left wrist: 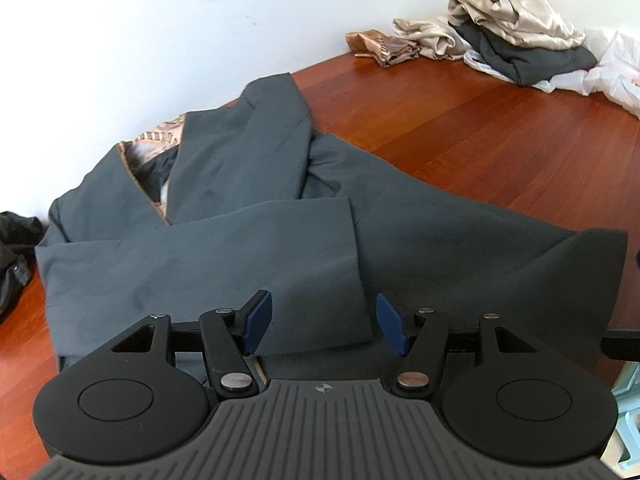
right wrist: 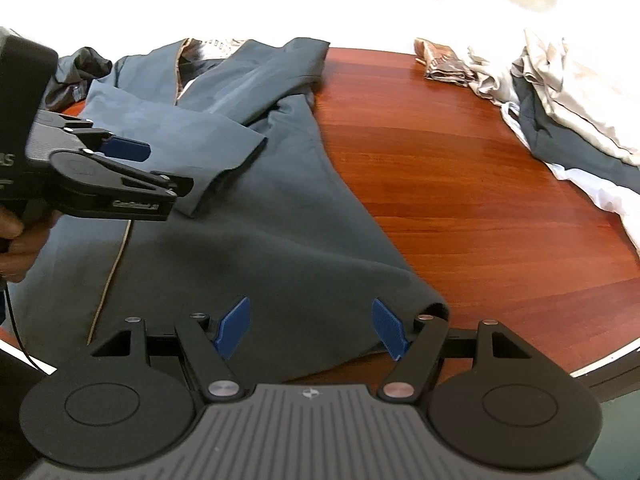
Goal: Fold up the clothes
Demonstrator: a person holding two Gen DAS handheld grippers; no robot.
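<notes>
— Two grippers in play; how do they stand?

— Both are spread wide with nothing between the blue pads. The left hand-held gripper sits at the bottom centre of its own view, over the folded sleeve of the grey jacket. The right hand-held gripper fills the bottom centre of its view, above the jacket's lower hem.

— Where does the jacket lie?

— Spread on the reddish wooden tabletop. In the left wrist view it takes up the left and middle of the frame, its patterned lining showing at the open collar toward the upper left. One sleeve is laid across the body; the other side runs toward the right edge of the frame.

— Is either gripper seen from the other camera?

— Yes. The left one appears at the left edge of the right wrist view, held sideways just above the sleeve cuff, with the person's hand gripping its handle.

— Anything else on the wood?

— At the upper right, a pile of clothes, beige satin over dark grey, with a small brown cloth beside it and a white plastic bag at the far right. A dark garment lies at the left edge.
</notes>
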